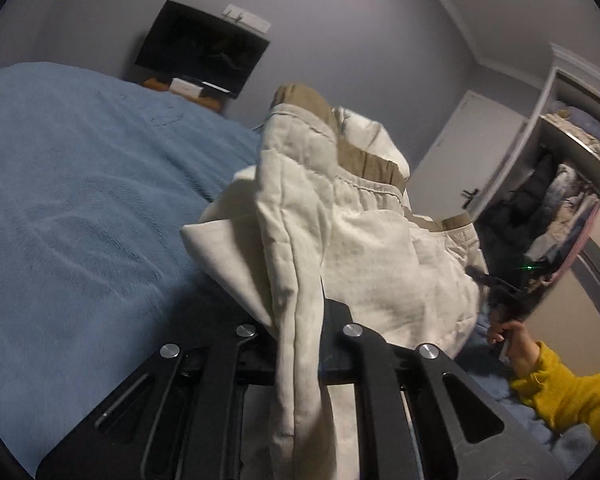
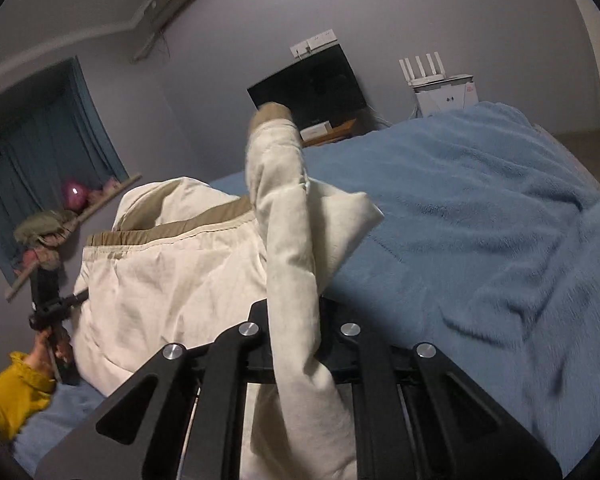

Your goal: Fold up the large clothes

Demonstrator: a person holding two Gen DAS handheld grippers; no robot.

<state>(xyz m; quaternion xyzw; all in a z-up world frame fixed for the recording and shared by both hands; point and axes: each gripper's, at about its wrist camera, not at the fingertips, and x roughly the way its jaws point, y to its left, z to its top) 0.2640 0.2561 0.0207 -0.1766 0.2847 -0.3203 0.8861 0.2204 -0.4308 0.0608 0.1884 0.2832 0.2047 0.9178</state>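
**Both grippers clamped on the cream garment, lifted over the bed**

So the left gripper [image 1: 300, 320] is pinched tight on a fold of one cream garment [image 1: 340, 220], with the cloth running straight down between its fingers and hanging over the front of the frame. Same story on the other side: the right gripper [image 2: 296, 320] is closed hard on another bunched edge of that same cream garment [image 2: 172, 280]. One piece of clothing, two grips.

The garment has a tan band [image 2: 204, 220] along its edge, and it's held up off the blue blanket [image 1: 80, 200] covering the bed, stretched between the two grippers.

Each wrist view catches the opposite hand. The right hand [image 1: 512, 344] in a yellow sleeve [image 1: 568, 392] wraps its gripper handle at the garment's far side, and the left hand [image 2: 46, 354], also in yellow, does the same. Both grippers tilt a bit downward.

Further out there's one dark screen [image 1: 204, 48] on the wall, one open wardrobe [image 1: 560, 208] stuffed with clothes, and one white router [image 2: 424, 72] with four antennas.
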